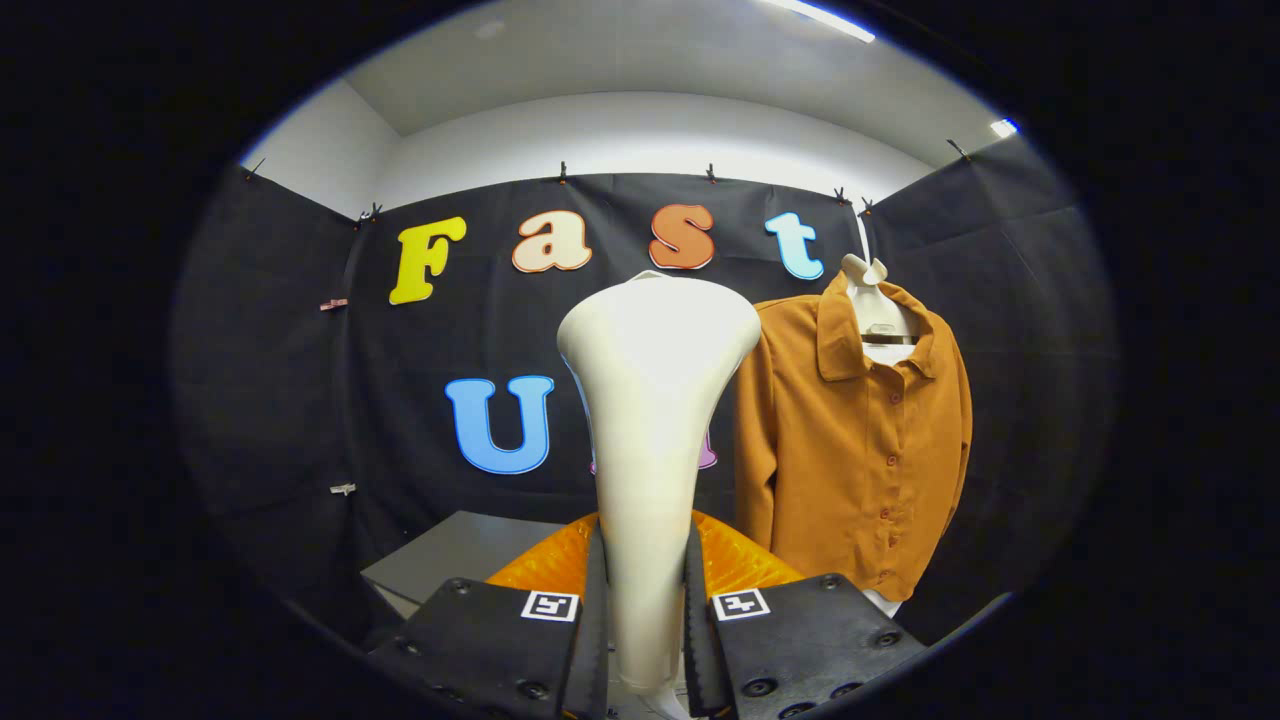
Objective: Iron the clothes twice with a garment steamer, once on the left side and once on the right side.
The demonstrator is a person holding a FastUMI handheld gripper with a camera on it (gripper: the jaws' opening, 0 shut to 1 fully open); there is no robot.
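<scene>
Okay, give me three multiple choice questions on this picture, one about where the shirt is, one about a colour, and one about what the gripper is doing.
1. Where does the rust-orange button-up shirt hang?
A. on a pale hanger against the black cloth wall, beyond the fingers
B. folded on the grey box
C. between the fingers

2. What colour is the flared plastic garment steamer?
A. blue
B. cream white
C. black

3. What is the gripper doing?
A. standing open, holding nothing
B. shut on the shirt's sleeve
C. shut on the steamer's handle

Answers: 1 A, the collar sits on a hanger by the wall. 2 B, its body is pale cream throughout. 3 C, both fingers press the narrow handle from either side.
</scene>
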